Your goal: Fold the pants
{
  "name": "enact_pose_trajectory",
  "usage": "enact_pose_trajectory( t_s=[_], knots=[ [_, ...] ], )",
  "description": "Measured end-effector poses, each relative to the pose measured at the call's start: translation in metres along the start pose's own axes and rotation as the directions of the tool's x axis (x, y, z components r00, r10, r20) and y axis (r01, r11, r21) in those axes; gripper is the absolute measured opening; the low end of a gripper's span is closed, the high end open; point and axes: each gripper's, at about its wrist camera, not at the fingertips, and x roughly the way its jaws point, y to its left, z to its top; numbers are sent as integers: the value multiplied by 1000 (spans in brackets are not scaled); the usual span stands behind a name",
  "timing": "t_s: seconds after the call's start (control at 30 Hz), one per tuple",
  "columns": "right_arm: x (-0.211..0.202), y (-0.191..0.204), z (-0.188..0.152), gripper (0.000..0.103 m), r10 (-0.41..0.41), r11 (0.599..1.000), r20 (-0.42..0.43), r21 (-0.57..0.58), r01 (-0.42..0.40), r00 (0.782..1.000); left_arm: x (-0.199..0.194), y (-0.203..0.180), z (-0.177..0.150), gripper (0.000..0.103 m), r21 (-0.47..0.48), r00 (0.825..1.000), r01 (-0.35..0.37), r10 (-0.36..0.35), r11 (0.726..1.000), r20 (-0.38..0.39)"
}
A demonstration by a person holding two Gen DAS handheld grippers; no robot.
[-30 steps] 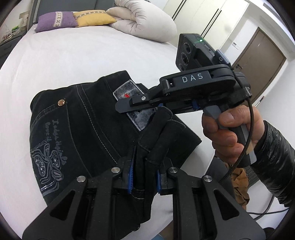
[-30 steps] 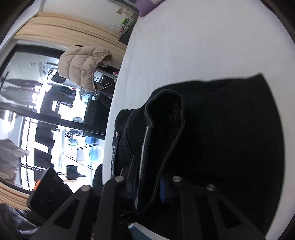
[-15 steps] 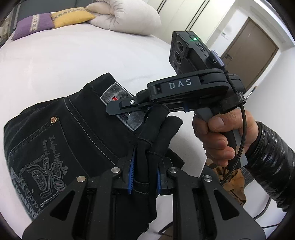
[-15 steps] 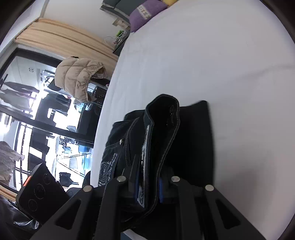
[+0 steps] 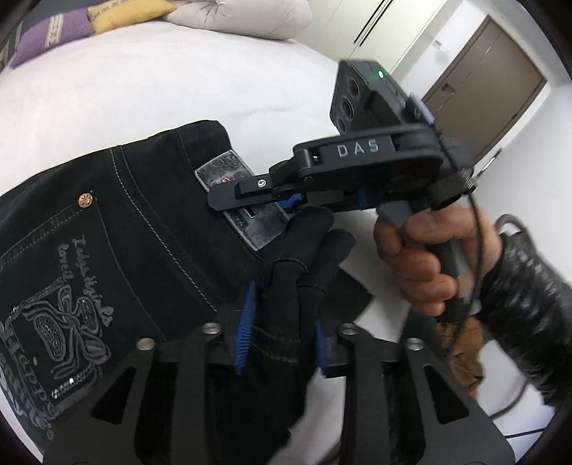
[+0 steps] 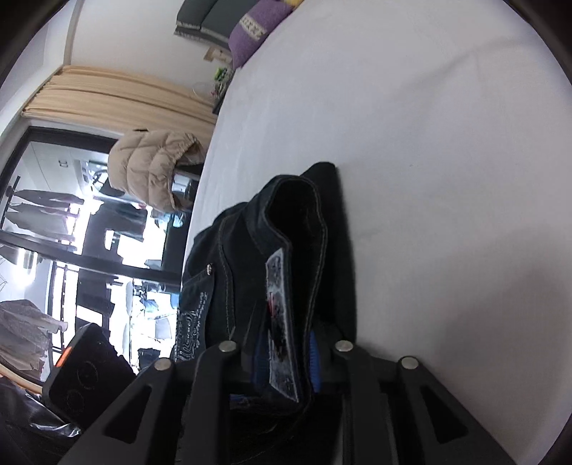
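Observation:
Black jeans (image 5: pixel 118 229) with white stitching, an embroidered back pocket and a grey waist patch lie folded on a white bed (image 5: pixel 143 93). My left gripper (image 5: pixel 282 329) is shut on a bunched edge of the pants at the lower middle of the left wrist view. My right gripper (image 5: pixel 286 200), marked DAS and held by a bare hand, reaches in from the right over the waistband patch. In the right wrist view my right gripper (image 6: pixel 286 361) is shut on the waistband by the patch, and the pants (image 6: pixel 296 229) stand up as a fold above the bed (image 6: pixel 429 143).
Purple and yellow pillows (image 5: pixel 57 25) and a cream duvet (image 5: pixel 243 14) lie at the head of the bed. A brown door (image 5: pixel 482 82) stands to the right. A beige puffer jacket (image 6: pixel 153 164), curtains and a window are beyond the bed's left edge.
Both grippers have carried the held edges further over the pants towards the head of the bed. The fold has narrowed and more white sheet shows in the right wrist view.

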Motion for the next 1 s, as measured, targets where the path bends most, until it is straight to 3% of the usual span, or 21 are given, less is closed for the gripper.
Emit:
enact_pose_trajectory(
  t_s=[0.07, 0.1, 0.17, 0.27, 0.43, 0.47, 0.53, 0.6, 0.63, 0.7, 0.77, 0.9, 1.0],
  knots=[
    [-7, 3, -5, 23, -25, 1000, 19, 4, 25, 999, -14, 3, -2, 58, -39, 997, 71, -70, 997, 10],
    [-12, 3, -8, 25, -38, 999, 30, 18, 38, 999, -25, 4, -5, 60, -53, 994, 106, -105, 993, 27],
    [-25, 4, -12, 29, -61, 997, 56, 44, 59, 997, -45, 6, -9, 64, -58, 989, 139, -136, 989, 62],
    [-52, 11, -19, 34, -146, 988, 121, 62, 139, 982, -71, 25, -14, 64, -110, 984, 134, -120, 985, 128],
    [-60, 55, -32, 26, 4, 999, 147, -35, 1, 989, -83, 69, -15, 64, -194, 984, 70, -36, 978, 174],
    [-54, 62, -36, 22, 26, 999, 128, -50, -19, 991, -82, 78, -13, 63, -207, 985, 58, -22, 977, 172],
    [-32, 65, -47, 19, -20, 998, 50, -66, 23, 999, -80, 97, -10, 60, -237, 985, 54, -13, 970, 171],
    [-8, 49, -58, 11, -92, 996, -27, -24, 91, 995, -78, 117, -7, 46, -268, 987, 49, -5, 962, 162],
    [-3, 33, -63, 0, -104, 994, -35, 25, 105, 994, -77, 125, -5, 34, -278, 988, 52, -9, 959, 157],
    [-8, 8, -67, 0, -9, 994, 11, 110, 8, 1000, -77, 145, -1, 28, -311, 986, 77, -26, 947, 163],
    [-15, -5, -68, 0, 23, 986, 59, 163, -32, 998, -77, 161, 1, 20, -328, 983, 119, -64, 937, 173],
    [-14, -1, -69, 0, -5, 989, 66, 146, -5, 998, -76, 191, 0, 20, -373, 956, 261, -185, 890, 228],
    [-16, -5, -71, 0, 0, 988, 76, 156, -12, 997, -69, 201, -11, 19, -388, 945, 307, -229, 869, 235]
  ],
)
